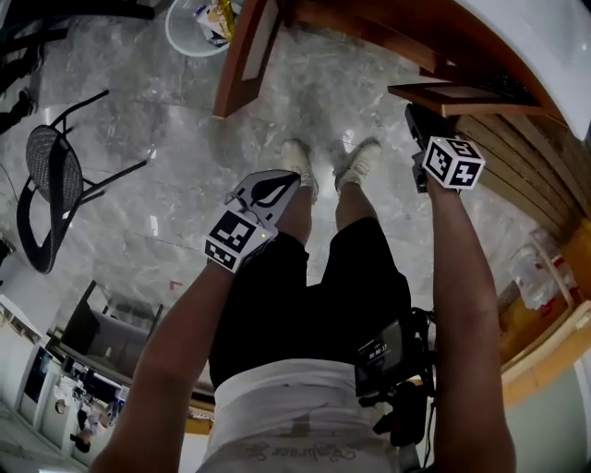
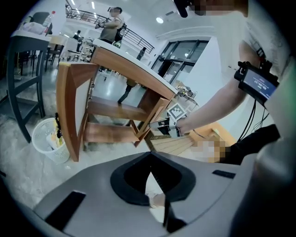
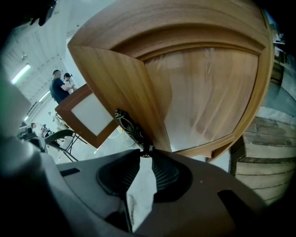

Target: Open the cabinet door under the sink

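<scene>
The wooden sink cabinet [image 3: 185, 41] has a curved front with frosted panels. My right gripper [image 3: 145, 151] is shut on the lower end of a dark ornate metal handle [image 3: 129, 126] at the edge of one door [image 3: 120, 83], which stands swung out. In the head view this gripper [image 1: 415, 118] sits at the door's edge [image 1: 452, 96], at upper right. A second door [image 1: 242, 55] stands open at the far left. My left gripper [image 1: 274, 183] hangs shut and empty above the person's legs; its jaws [image 2: 151, 171] meet with nothing between them.
A white bin [image 1: 196, 26] with rubbish stands by the left open door. A black mesh chair [image 1: 48, 175] is on the marble floor at the left. Wooden slatted steps [image 1: 517, 166] run along the right. People stand far off in the room [image 2: 111, 25].
</scene>
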Demonstrator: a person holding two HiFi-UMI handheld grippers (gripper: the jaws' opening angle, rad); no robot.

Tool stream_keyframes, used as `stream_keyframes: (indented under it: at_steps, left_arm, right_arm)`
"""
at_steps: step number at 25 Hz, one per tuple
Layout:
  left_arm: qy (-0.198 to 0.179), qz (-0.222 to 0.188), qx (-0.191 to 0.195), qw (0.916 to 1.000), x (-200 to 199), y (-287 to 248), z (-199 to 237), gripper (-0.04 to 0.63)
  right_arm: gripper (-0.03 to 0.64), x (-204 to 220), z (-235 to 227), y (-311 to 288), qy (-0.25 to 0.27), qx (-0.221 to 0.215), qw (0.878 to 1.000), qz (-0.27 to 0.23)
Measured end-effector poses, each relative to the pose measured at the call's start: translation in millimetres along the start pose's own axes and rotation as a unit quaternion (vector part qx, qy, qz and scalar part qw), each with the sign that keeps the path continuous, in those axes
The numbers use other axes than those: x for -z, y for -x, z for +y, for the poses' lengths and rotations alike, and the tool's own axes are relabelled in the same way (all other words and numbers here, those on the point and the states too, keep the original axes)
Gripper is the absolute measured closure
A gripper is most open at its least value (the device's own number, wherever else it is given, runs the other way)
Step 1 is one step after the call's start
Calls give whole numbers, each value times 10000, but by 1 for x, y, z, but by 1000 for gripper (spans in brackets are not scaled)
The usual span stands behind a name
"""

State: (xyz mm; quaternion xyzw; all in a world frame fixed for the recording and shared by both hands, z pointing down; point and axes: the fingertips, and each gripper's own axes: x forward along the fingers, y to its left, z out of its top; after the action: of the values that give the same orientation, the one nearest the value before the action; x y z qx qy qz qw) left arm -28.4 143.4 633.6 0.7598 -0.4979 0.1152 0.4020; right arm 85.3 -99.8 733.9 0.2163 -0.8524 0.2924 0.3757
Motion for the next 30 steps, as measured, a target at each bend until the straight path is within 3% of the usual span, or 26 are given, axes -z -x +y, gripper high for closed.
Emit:
stream_keyframes:
  at_steps: [5, 18, 30]
  left_arm:
    - [-77, 16, 49, 10000, -3, -16, -9, 586]
    - [-388, 47, 160, 9991, -19, -69, -102, 586]
    - [-594, 73, 195, 9980, -24, -100, -142, 586]
  right_arm:
    - [528, 8, -6, 9, 169, -29, 9999, 10]
    - [528, 68, -19, 54, 978, -576, 9922, 510]
    - [532, 114, -60, 101, 1082, -515, 9903, 699]
